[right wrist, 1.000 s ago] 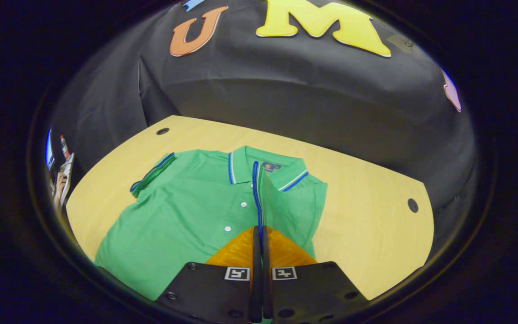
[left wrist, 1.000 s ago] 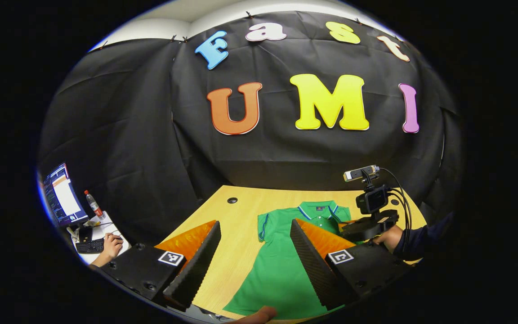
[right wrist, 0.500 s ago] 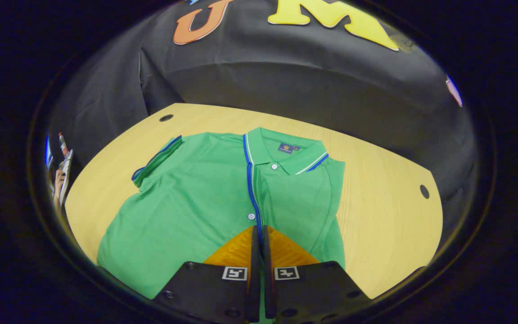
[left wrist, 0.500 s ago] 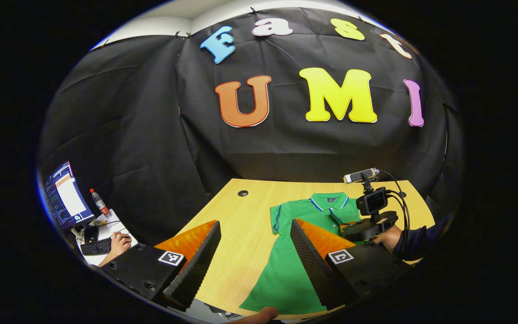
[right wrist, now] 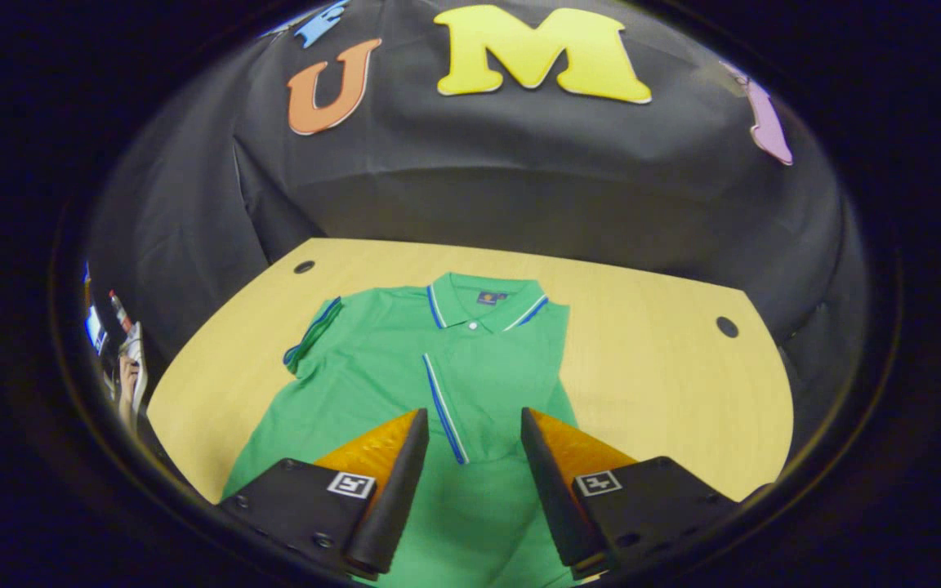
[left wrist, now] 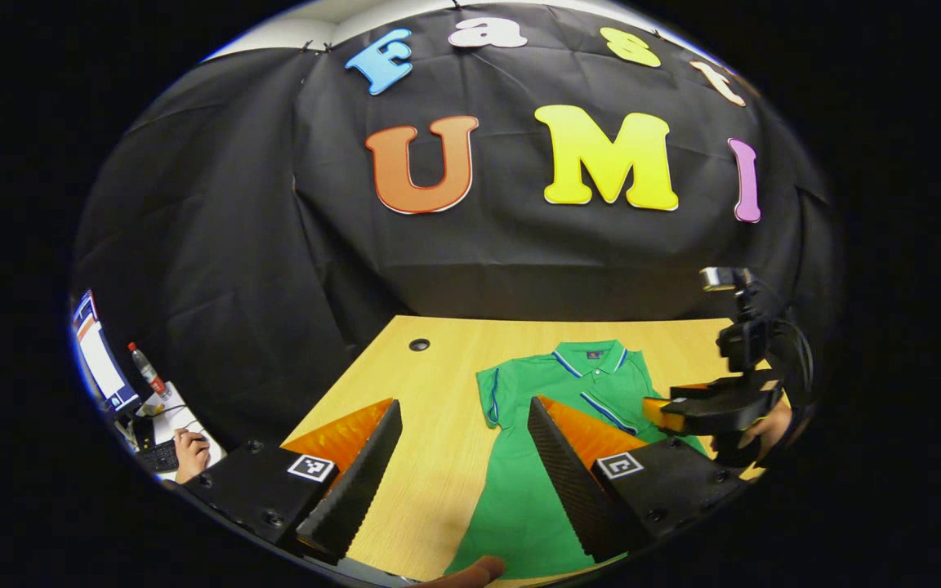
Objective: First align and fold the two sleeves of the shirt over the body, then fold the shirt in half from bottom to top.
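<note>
A green short-sleeved polo shirt [right wrist: 405,384] with blue-and-white trim is spread on the pale wooden table [right wrist: 666,384], one sleeve folded over its body, while the left gripper [left wrist: 462,457] and right gripper [right wrist: 470,465] are held wide open and empty.

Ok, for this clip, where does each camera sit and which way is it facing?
Left gripper view: rides the left hand-held gripper, open, looking across the light wooden table at the green polo shirt; right hand-held gripper with its holding hand farther off.
Right gripper view: rides the right hand-held gripper, open above the shirt, facing its collar.
Shared: shirt, table, black cloth wall.
</note>
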Available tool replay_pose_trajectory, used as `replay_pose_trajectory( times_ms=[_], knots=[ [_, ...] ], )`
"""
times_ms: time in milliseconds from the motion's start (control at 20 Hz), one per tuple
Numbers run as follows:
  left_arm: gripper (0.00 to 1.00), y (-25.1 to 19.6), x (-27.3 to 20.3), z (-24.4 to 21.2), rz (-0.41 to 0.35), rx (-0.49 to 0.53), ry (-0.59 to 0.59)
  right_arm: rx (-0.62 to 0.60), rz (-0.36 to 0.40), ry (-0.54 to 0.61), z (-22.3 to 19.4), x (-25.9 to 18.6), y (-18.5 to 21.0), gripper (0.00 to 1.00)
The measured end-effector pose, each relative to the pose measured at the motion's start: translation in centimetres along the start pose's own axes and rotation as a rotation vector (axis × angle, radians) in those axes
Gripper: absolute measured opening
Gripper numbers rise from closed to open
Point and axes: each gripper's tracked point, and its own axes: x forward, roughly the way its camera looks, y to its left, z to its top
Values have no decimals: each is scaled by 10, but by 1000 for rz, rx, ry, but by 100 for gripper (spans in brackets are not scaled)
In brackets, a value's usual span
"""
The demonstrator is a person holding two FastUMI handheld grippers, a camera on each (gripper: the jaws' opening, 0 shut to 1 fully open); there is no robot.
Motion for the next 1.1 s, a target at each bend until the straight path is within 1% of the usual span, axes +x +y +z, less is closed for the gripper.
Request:
replay_pose_trajectory(
  times_ms=[50, 100, 150, 250, 300, 400, 450, 500, 550, 700, 750, 800, 900, 1050, 1100],
  knots=[
    [100, -1, 12, -3, -15, 8, 9, 7, -18, -9, 0, -16, -7, 76],
    [100, -6, 25, -5, -40, 12, 19, 12, -41, -22, 1, -34, -15, 86],
    [100, -9, 37, -7, -60, 14, 28, 17, -59, -36, 1, -50, -21, 90],
    [100, -17, 64, -15, -105, 13, 50, 30, -98, -62, 3, -82, -31, 92],
    [100, -23, 79, -20, -127, 14, 67, 43, -117, -76, 2, -98, -36, 95],
    [100, -32, 106, -30, -165, 22, 101, 67, -167, -91, 1, -128, -43, 95],
    [100, -35, 122, -37, -174, 30, 125, 76, -191, -94, -1, -143, -44, 93],
    [100, -36, 136, -41, -178, 36, 148, 86, -220, -105, -1, -159, -46, 95],
    [100, -38, 149, -45, -182, 37, 165, 96, -238, -113, -3, -172, -45, 95],
    [100, -41, 196, -56, -180, 43, 204, 128, -272, -109, -11, -206, -36, 96],
    [100, -42, 211, -61, -176, 37, 228, 128, -285, -102, -15, -213, -35, 93],
    [100, -41, 224, -67, -169, 28, 252, 117, -302, -102, -16, -220, -36, 96],
    [100, -37, 250, -76, -148, 9, 298, 93, -335, -94, -21, -231, -37, 95],
    [100, -38, 281, -83, -145, -5, 337, 122, -356, -68, -28, -234, -36, 95],
    [99, -38, 288, -87, -146, -3, 352, 140, -358, -55, -31, -233, -35, 93]
  ],
)
